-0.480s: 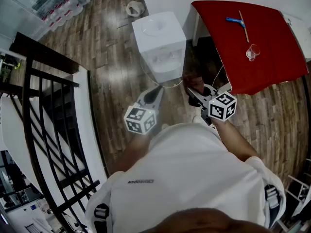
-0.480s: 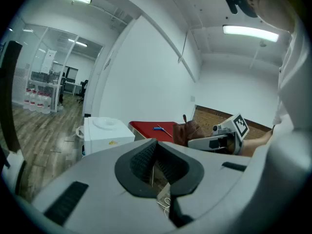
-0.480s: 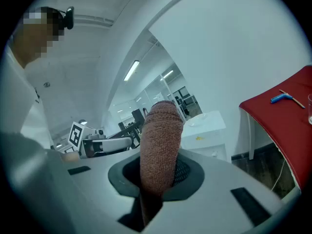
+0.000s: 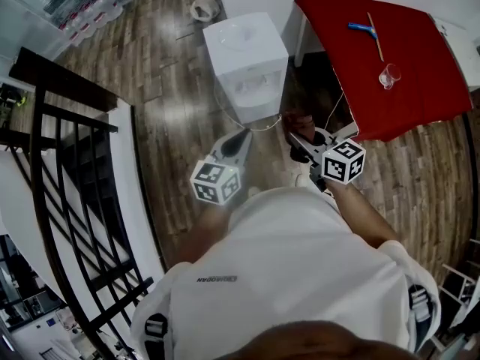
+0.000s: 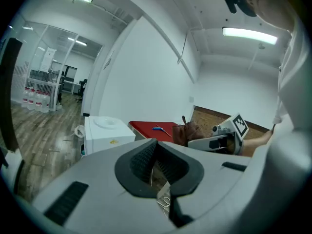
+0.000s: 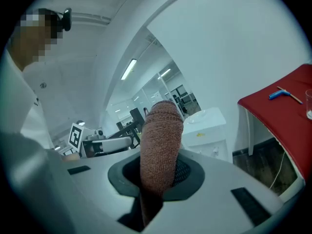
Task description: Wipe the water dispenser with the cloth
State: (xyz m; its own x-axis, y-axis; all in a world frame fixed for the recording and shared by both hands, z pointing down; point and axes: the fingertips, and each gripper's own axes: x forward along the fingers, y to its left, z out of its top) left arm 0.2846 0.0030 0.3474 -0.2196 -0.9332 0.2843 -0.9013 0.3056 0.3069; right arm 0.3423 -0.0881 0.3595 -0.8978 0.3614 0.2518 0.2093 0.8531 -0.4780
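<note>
The white water dispenser [image 4: 244, 62] stands on the wood floor against the wall; it also shows in the left gripper view [image 5: 105, 133] and in the right gripper view [image 6: 209, 126]. My right gripper [image 4: 300, 137] is shut on a brown cloth [image 6: 161, 145], which sticks up between its jaws. It hovers just right of the dispenser's front, not touching it. The cloth [image 4: 298, 118] shows as a dark bunch at the jaw tips. My left gripper [image 4: 241, 139] points at the dispenser's base, shut, with nothing held [image 5: 155, 160].
A red-covered table [image 4: 390, 66] stands right of the dispenser, with a blue-handled tool [image 4: 362, 30] and a clear cup [image 4: 388, 77] on it. A black stair railing [image 4: 67, 171] runs along the left. A thin white cable [image 4: 255, 130] lies before the dispenser.
Almost nothing: the view has shifted slightly, and both grippers keep their places in front of the dispenser with the cloth still held.
</note>
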